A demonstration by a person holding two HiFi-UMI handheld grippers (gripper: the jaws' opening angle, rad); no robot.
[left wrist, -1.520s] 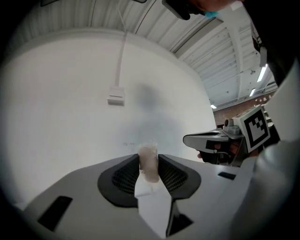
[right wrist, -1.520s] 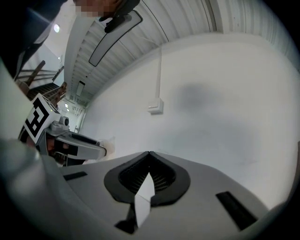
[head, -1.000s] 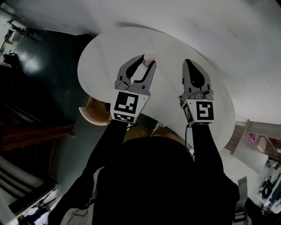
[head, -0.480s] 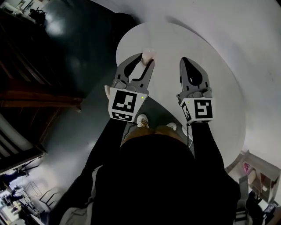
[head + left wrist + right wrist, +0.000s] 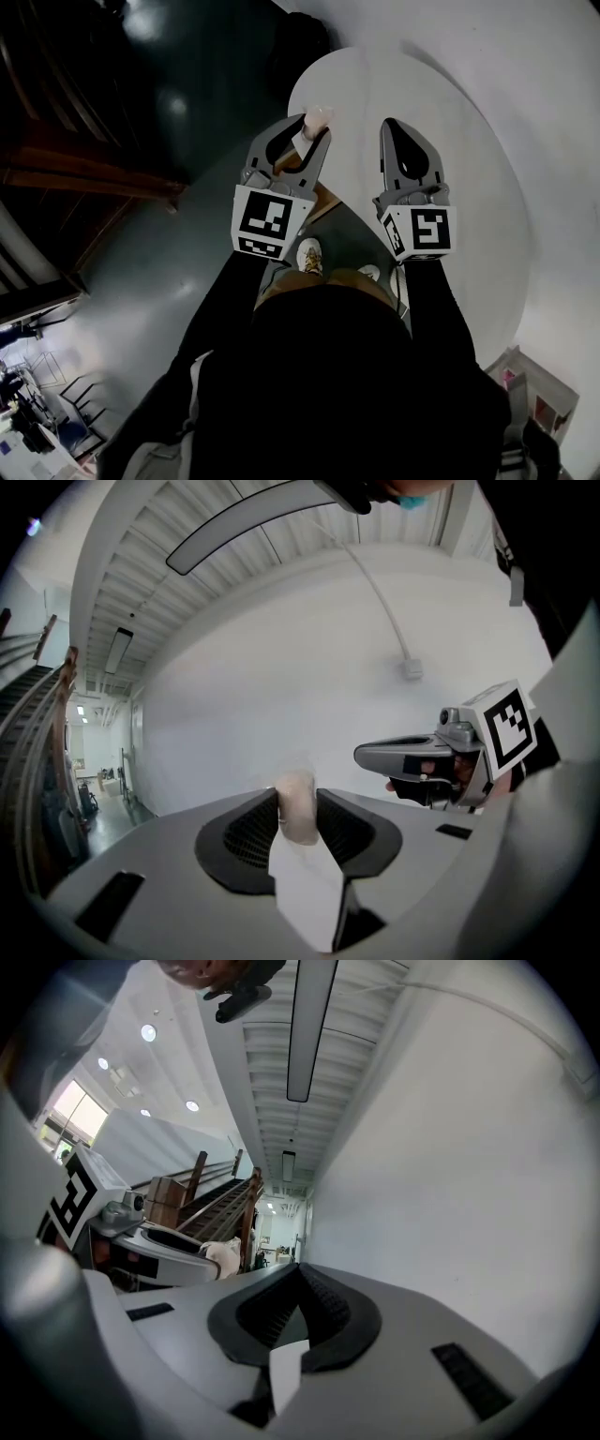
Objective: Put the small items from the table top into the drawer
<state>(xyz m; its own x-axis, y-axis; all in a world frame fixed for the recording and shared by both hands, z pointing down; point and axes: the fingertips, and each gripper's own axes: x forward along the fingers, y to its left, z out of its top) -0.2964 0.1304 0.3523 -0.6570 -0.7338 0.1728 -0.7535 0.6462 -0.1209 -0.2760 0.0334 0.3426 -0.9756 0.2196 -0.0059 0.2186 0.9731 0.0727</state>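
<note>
Grey plastic on both tools. Pinching a pale pinkish small item with the left tool, jaws standing partway apart and clenched only as far as the item's width allows, pads pressing on its two sides. Showing taller than wide in the left gripper view, long axis running up and down across the line of the jaws, rounded upper end poking above the pads; blurring too much for any finer shape.

Pointing the left tool away from the body, with tips and item hanging at the left rim of the white round desk in the head view, marker cube and sleeve lying back off the desk over the dark floor. Passing over a brown wooden piece just off that rim, too little of it showing to identify.

Holding the right tool clenched on nothing, ribbed pads meeting with no gap in the right gripper view. Reaching over the desk from its near edge, just beside the left tool, pointing the same way.

Standing with shoes just off the desk's near edge.
</note>
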